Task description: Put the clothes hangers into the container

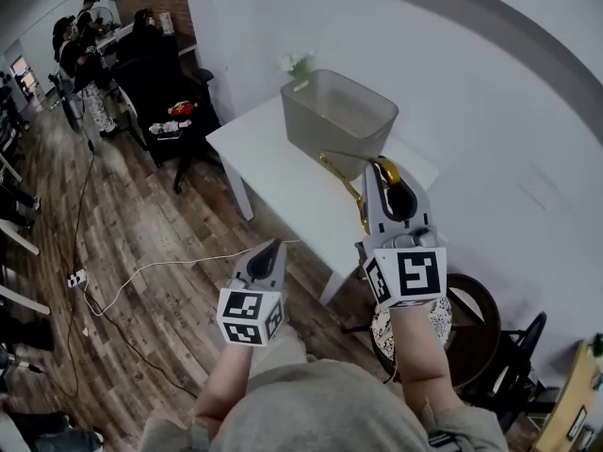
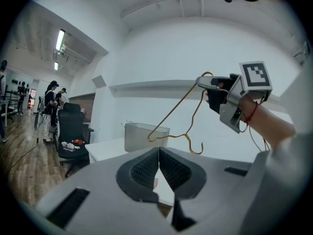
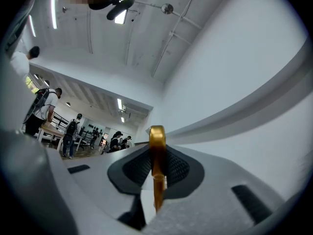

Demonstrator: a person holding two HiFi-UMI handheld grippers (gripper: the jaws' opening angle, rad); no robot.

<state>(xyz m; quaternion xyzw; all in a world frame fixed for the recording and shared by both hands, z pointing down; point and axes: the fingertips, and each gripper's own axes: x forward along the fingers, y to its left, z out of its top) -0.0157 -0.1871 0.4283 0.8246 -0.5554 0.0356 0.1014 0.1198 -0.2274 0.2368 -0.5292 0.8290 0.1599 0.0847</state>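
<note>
Left gripper [image 1: 271, 249] is fully closed with nothing in it, out past the white surface's [image 1: 273, 172] edge. Right gripper [image 1: 385, 169] is clamped on the gold clothes hanger [image 1: 343, 181], holding it up above the surface, right by the grey container [image 1: 320, 121], not inside

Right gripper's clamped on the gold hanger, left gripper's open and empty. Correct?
Not quite. The left gripper is shut, not open: the left gripper view shows its fingers pressed together on nothing. The rest holds: the right gripper is clamped on the gold hanger.
</note>
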